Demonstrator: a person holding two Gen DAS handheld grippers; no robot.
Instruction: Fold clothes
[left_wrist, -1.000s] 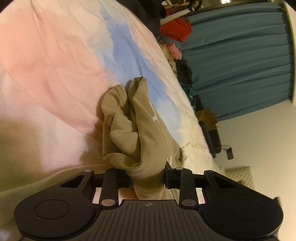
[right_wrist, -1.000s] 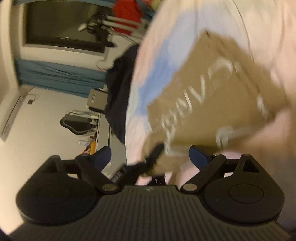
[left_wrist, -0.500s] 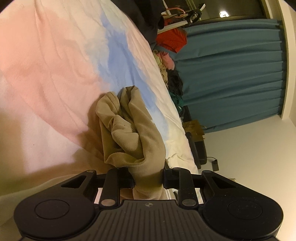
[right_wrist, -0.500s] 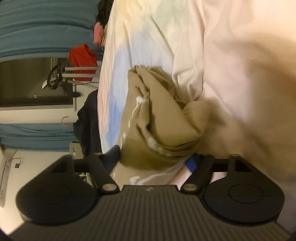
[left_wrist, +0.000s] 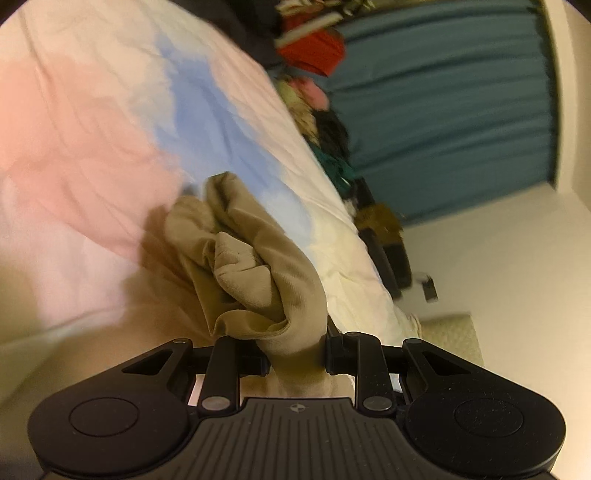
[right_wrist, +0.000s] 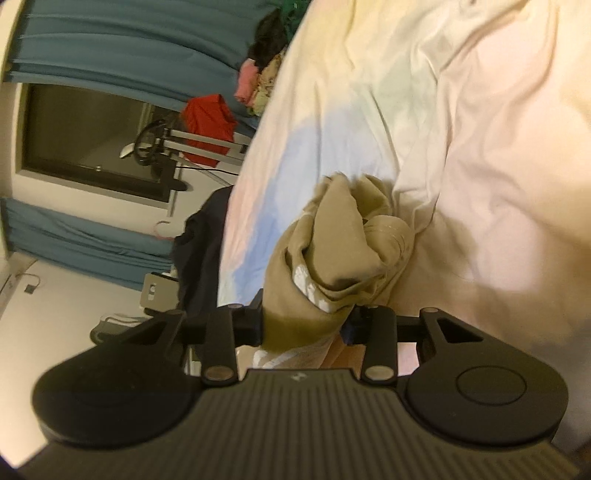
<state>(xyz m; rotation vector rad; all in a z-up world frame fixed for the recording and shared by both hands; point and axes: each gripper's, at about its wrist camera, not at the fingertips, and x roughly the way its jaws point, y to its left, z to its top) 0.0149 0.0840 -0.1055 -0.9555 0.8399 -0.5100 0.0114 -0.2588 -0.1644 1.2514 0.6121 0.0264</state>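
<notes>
A tan garment with white lettering (left_wrist: 255, 266) hangs bunched over the pastel bedsheet (left_wrist: 92, 129). My left gripper (left_wrist: 295, 360) is shut on one bunched edge of it. My right gripper (right_wrist: 304, 325) is shut on another bunched part of the same tan garment (right_wrist: 340, 251), where the white print shows near the jaws. The fabric droops in loose folds away from both grippers. The pinched parts are hidden between the fingers.
The bed is covered by a pink, blue and cream sheet (right_wrist: 461, 129). Beyond its edge are a pile of clothes (left_wrist: 317, 107), a red garment on a rack (right_wrist: 208, 123), teal curtains (left_wrist: 443, 110) and a dark garment (right_wrist: 199, 254) over the bed's side.
My right gripper went from open near the flat garment to shut on a bunched part of it. Both grippers have shifted with the garment, which is more crumpled now.
</notes>
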